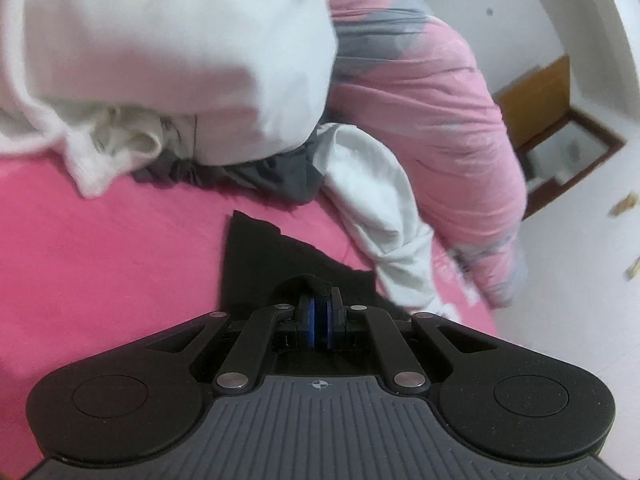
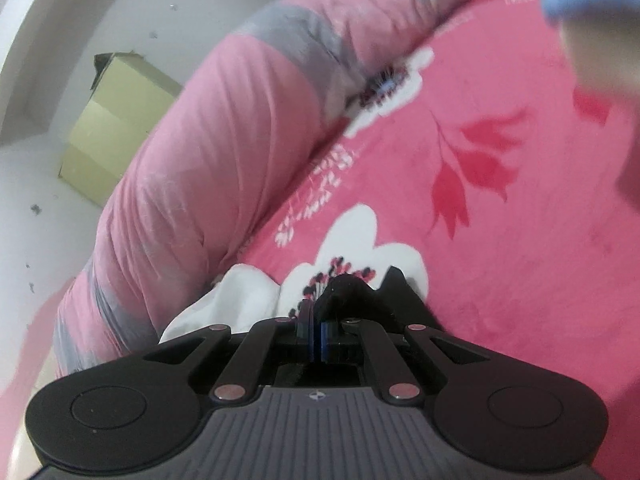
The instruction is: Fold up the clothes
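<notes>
A black garment (image 1: 256, 252) is pinched at one edge by the closed left gripper (image 1: 319, 300) and at another by the closed right gripper (image 2: 318, 312), over the bed (image 1: 100, 240). No finished fold is visible. A white and grey pile (image 1: 160, 80) remains unfolded.

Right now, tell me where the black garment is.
The black garment lies on the pink bedsheet, pinched by both claws, left and right, beside a white garment.

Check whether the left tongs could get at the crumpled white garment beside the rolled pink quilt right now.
Probably not yet: the left tongs are shut on the black cloth. The white garment lies uncovered just beyond.
</notes>
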A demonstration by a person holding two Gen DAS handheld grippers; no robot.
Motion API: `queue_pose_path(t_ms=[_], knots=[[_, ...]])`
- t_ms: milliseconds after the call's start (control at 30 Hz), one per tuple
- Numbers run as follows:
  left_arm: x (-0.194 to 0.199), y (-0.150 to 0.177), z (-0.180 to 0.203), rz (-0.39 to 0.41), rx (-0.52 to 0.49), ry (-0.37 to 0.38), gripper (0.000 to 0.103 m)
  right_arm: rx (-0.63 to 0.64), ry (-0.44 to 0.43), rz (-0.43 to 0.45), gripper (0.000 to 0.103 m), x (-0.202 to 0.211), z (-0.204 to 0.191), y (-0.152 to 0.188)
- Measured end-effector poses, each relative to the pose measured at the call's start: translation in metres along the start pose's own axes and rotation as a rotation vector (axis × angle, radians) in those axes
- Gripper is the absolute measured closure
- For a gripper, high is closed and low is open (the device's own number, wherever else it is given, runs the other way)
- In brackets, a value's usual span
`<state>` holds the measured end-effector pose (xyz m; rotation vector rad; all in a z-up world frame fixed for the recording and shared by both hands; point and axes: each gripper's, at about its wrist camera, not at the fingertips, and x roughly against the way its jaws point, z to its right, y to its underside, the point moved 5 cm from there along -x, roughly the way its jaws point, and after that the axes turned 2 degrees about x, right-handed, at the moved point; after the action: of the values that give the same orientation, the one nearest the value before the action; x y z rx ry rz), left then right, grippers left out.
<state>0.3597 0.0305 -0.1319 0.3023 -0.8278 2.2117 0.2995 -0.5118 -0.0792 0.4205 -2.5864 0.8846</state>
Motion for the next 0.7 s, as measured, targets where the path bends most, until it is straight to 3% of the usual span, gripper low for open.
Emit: queue_pose_path(t_ms=[267,333,367,400,567,700], knots=[[-0.023,-0.012,-0.021,0.01,0.07,0.031,0.098,-0.046,-0.144,0.021,0.098,-0.037,0.016,-0.006],[-0.022,-0.014,-0.029,0.016,0.114,0.043,0.095,-0.113,-0.135,0.007,0.088,-0.045,0.028,-0.012],[-0.021,-0.016,-0.033,0.02,0.138,0.049,0.094,-0.155,-0.131,0.0,0.07,-0.049,0.035,-0.016],[-0.02,-0.017,-0.037,0.023,0.162,0.054,0.093,-0.208,-0.135,0.01,0.06,-0.049,0.044,-0.02],[-0.003,-0.023,-0.033,0.07,0.171,0.123,0.088,-0.429,-0.231,0.149,0.06,-0.021,0.076,-0.034],[0.019,-0.027,-0.01,0.134,0.075,0.126,0.078,-0.203,-0.242,0.102,0.064,0.004,0.026,-0.016]])
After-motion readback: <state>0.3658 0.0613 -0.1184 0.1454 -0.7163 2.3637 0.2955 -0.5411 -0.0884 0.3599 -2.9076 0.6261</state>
